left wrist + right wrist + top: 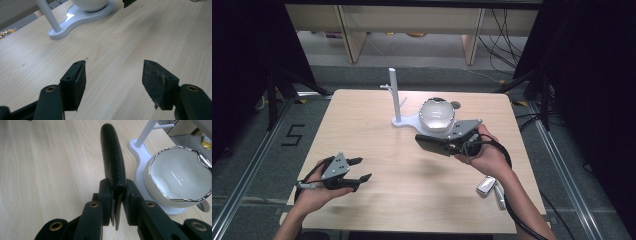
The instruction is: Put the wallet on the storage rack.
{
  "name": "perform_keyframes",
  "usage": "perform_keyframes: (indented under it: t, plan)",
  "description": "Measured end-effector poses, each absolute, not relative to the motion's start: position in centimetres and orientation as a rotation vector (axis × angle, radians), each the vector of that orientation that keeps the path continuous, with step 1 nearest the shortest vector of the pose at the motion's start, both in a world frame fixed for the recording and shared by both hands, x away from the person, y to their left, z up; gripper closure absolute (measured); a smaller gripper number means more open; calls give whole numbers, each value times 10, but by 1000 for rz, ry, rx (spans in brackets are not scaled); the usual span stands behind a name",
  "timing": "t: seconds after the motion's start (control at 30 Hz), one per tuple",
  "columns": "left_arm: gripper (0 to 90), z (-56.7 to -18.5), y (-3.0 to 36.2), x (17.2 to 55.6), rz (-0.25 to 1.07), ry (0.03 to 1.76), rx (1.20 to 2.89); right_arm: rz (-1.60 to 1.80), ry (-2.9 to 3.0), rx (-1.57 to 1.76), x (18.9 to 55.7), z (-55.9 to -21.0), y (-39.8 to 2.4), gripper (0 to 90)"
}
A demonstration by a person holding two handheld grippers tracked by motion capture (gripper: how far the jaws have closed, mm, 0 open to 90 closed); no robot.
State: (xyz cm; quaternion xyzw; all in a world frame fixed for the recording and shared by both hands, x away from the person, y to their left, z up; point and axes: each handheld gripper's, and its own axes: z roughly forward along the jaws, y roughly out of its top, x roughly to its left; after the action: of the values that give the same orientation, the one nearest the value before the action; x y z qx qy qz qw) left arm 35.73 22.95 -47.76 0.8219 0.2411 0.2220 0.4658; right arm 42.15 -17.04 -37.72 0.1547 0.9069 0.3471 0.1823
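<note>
Beside the white bowl [178,176], the right gripper [117,202] clamps a black case [113,157] between its fingers, while the left gripper [113,80] hovers over the counter [125,45] with fingers spread, empty.

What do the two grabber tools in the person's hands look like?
Each is black, with two blocky black jaws and brass-ringed holes. The left gripper and the right gripper each carry a grey three-cornered plate on top. A black cable trails from the right one. The forearms are bare, no sleeves.
</note>
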Motion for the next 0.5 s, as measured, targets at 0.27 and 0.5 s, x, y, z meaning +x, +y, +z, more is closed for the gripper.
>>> perform_keyframes:
  t: [0.27, 0.5]
  plan:
    - [347, -496, 229, 355, 557, 647, 1949, 999, 2531, 450, 428, -368, -177, 794]
    - [341, -507, 230, 354, 559, 694, 1903, 1017, 2493, 469, 436, -357, -181, 794]
